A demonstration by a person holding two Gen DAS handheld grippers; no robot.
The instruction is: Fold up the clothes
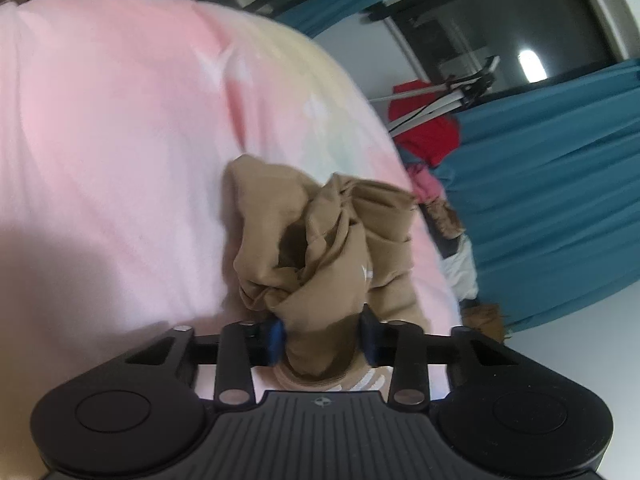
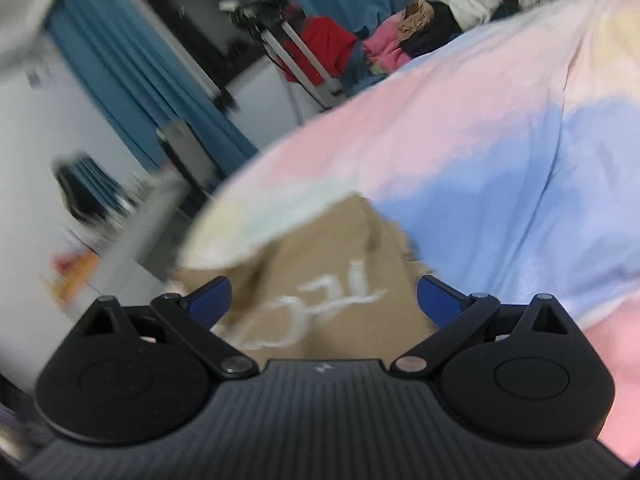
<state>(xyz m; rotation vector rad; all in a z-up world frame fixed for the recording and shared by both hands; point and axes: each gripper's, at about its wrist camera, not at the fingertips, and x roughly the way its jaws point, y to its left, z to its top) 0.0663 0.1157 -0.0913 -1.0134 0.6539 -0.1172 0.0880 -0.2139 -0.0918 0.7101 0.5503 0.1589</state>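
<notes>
A tan garment [image 1: 320, 240] with white lettering lies bunched on a pastel pink, blue and yellow bedsheet [image 1: 120, 140]. My left gripper [image 1: 324, 336] is shut on a twisted bunch of the tan fabric, which hangs crumpled ahead of the blue pads. In the right wrist view the same tan garment [image 2: 340, 280] lies flat with white letters showing. My right gripper [image 2: 324, 300] is open, its blue fingers spread on either side of the fabric, just above it. The view is blurred.
The bedsheet [image 2: 480, 140] fills most of both views. A pile of clothes [image 2: 400, 40], red, pink and white, sits at the bed's far edge. A tripod [image 2: 288, 48] and teal curtains [image 1: 552, 180] stand beyond the bed.
</notes>
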